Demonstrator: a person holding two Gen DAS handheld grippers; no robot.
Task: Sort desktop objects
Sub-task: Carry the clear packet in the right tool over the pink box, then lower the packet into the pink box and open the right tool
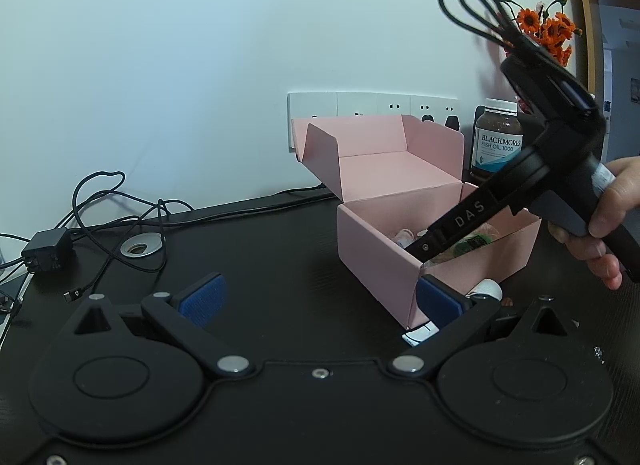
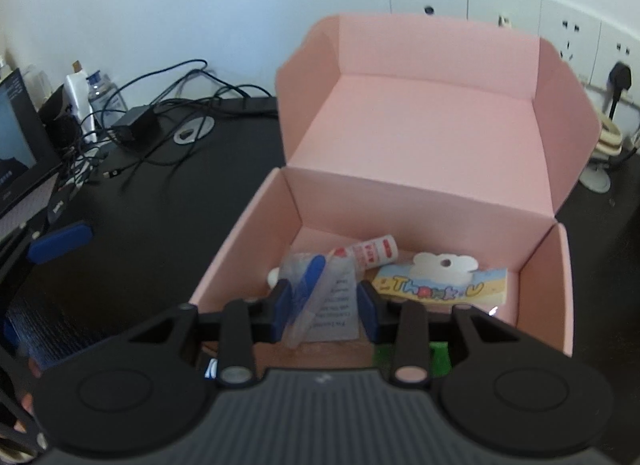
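Black counter (image 1: 256, 249) fills lower half of both views. White wall (image 1: 200, 45) behind. Row of wall sockets (image 1: 372, 107) at centre of left view. Tangle of black cables (image 1: 104, 205) with power adapter (image 1: 46, 251) at mid left, round metal grommet (image 1: 138, 248) beside them. Brown supplement bottle (image 1: 496, 141) at right, orange flowers (image 1: 548, 31) above it. Monitor (image 2: 16, 137) at left edge of right view.

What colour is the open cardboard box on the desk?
The box is pale pink, inside and out, clearest in the right wrist view.
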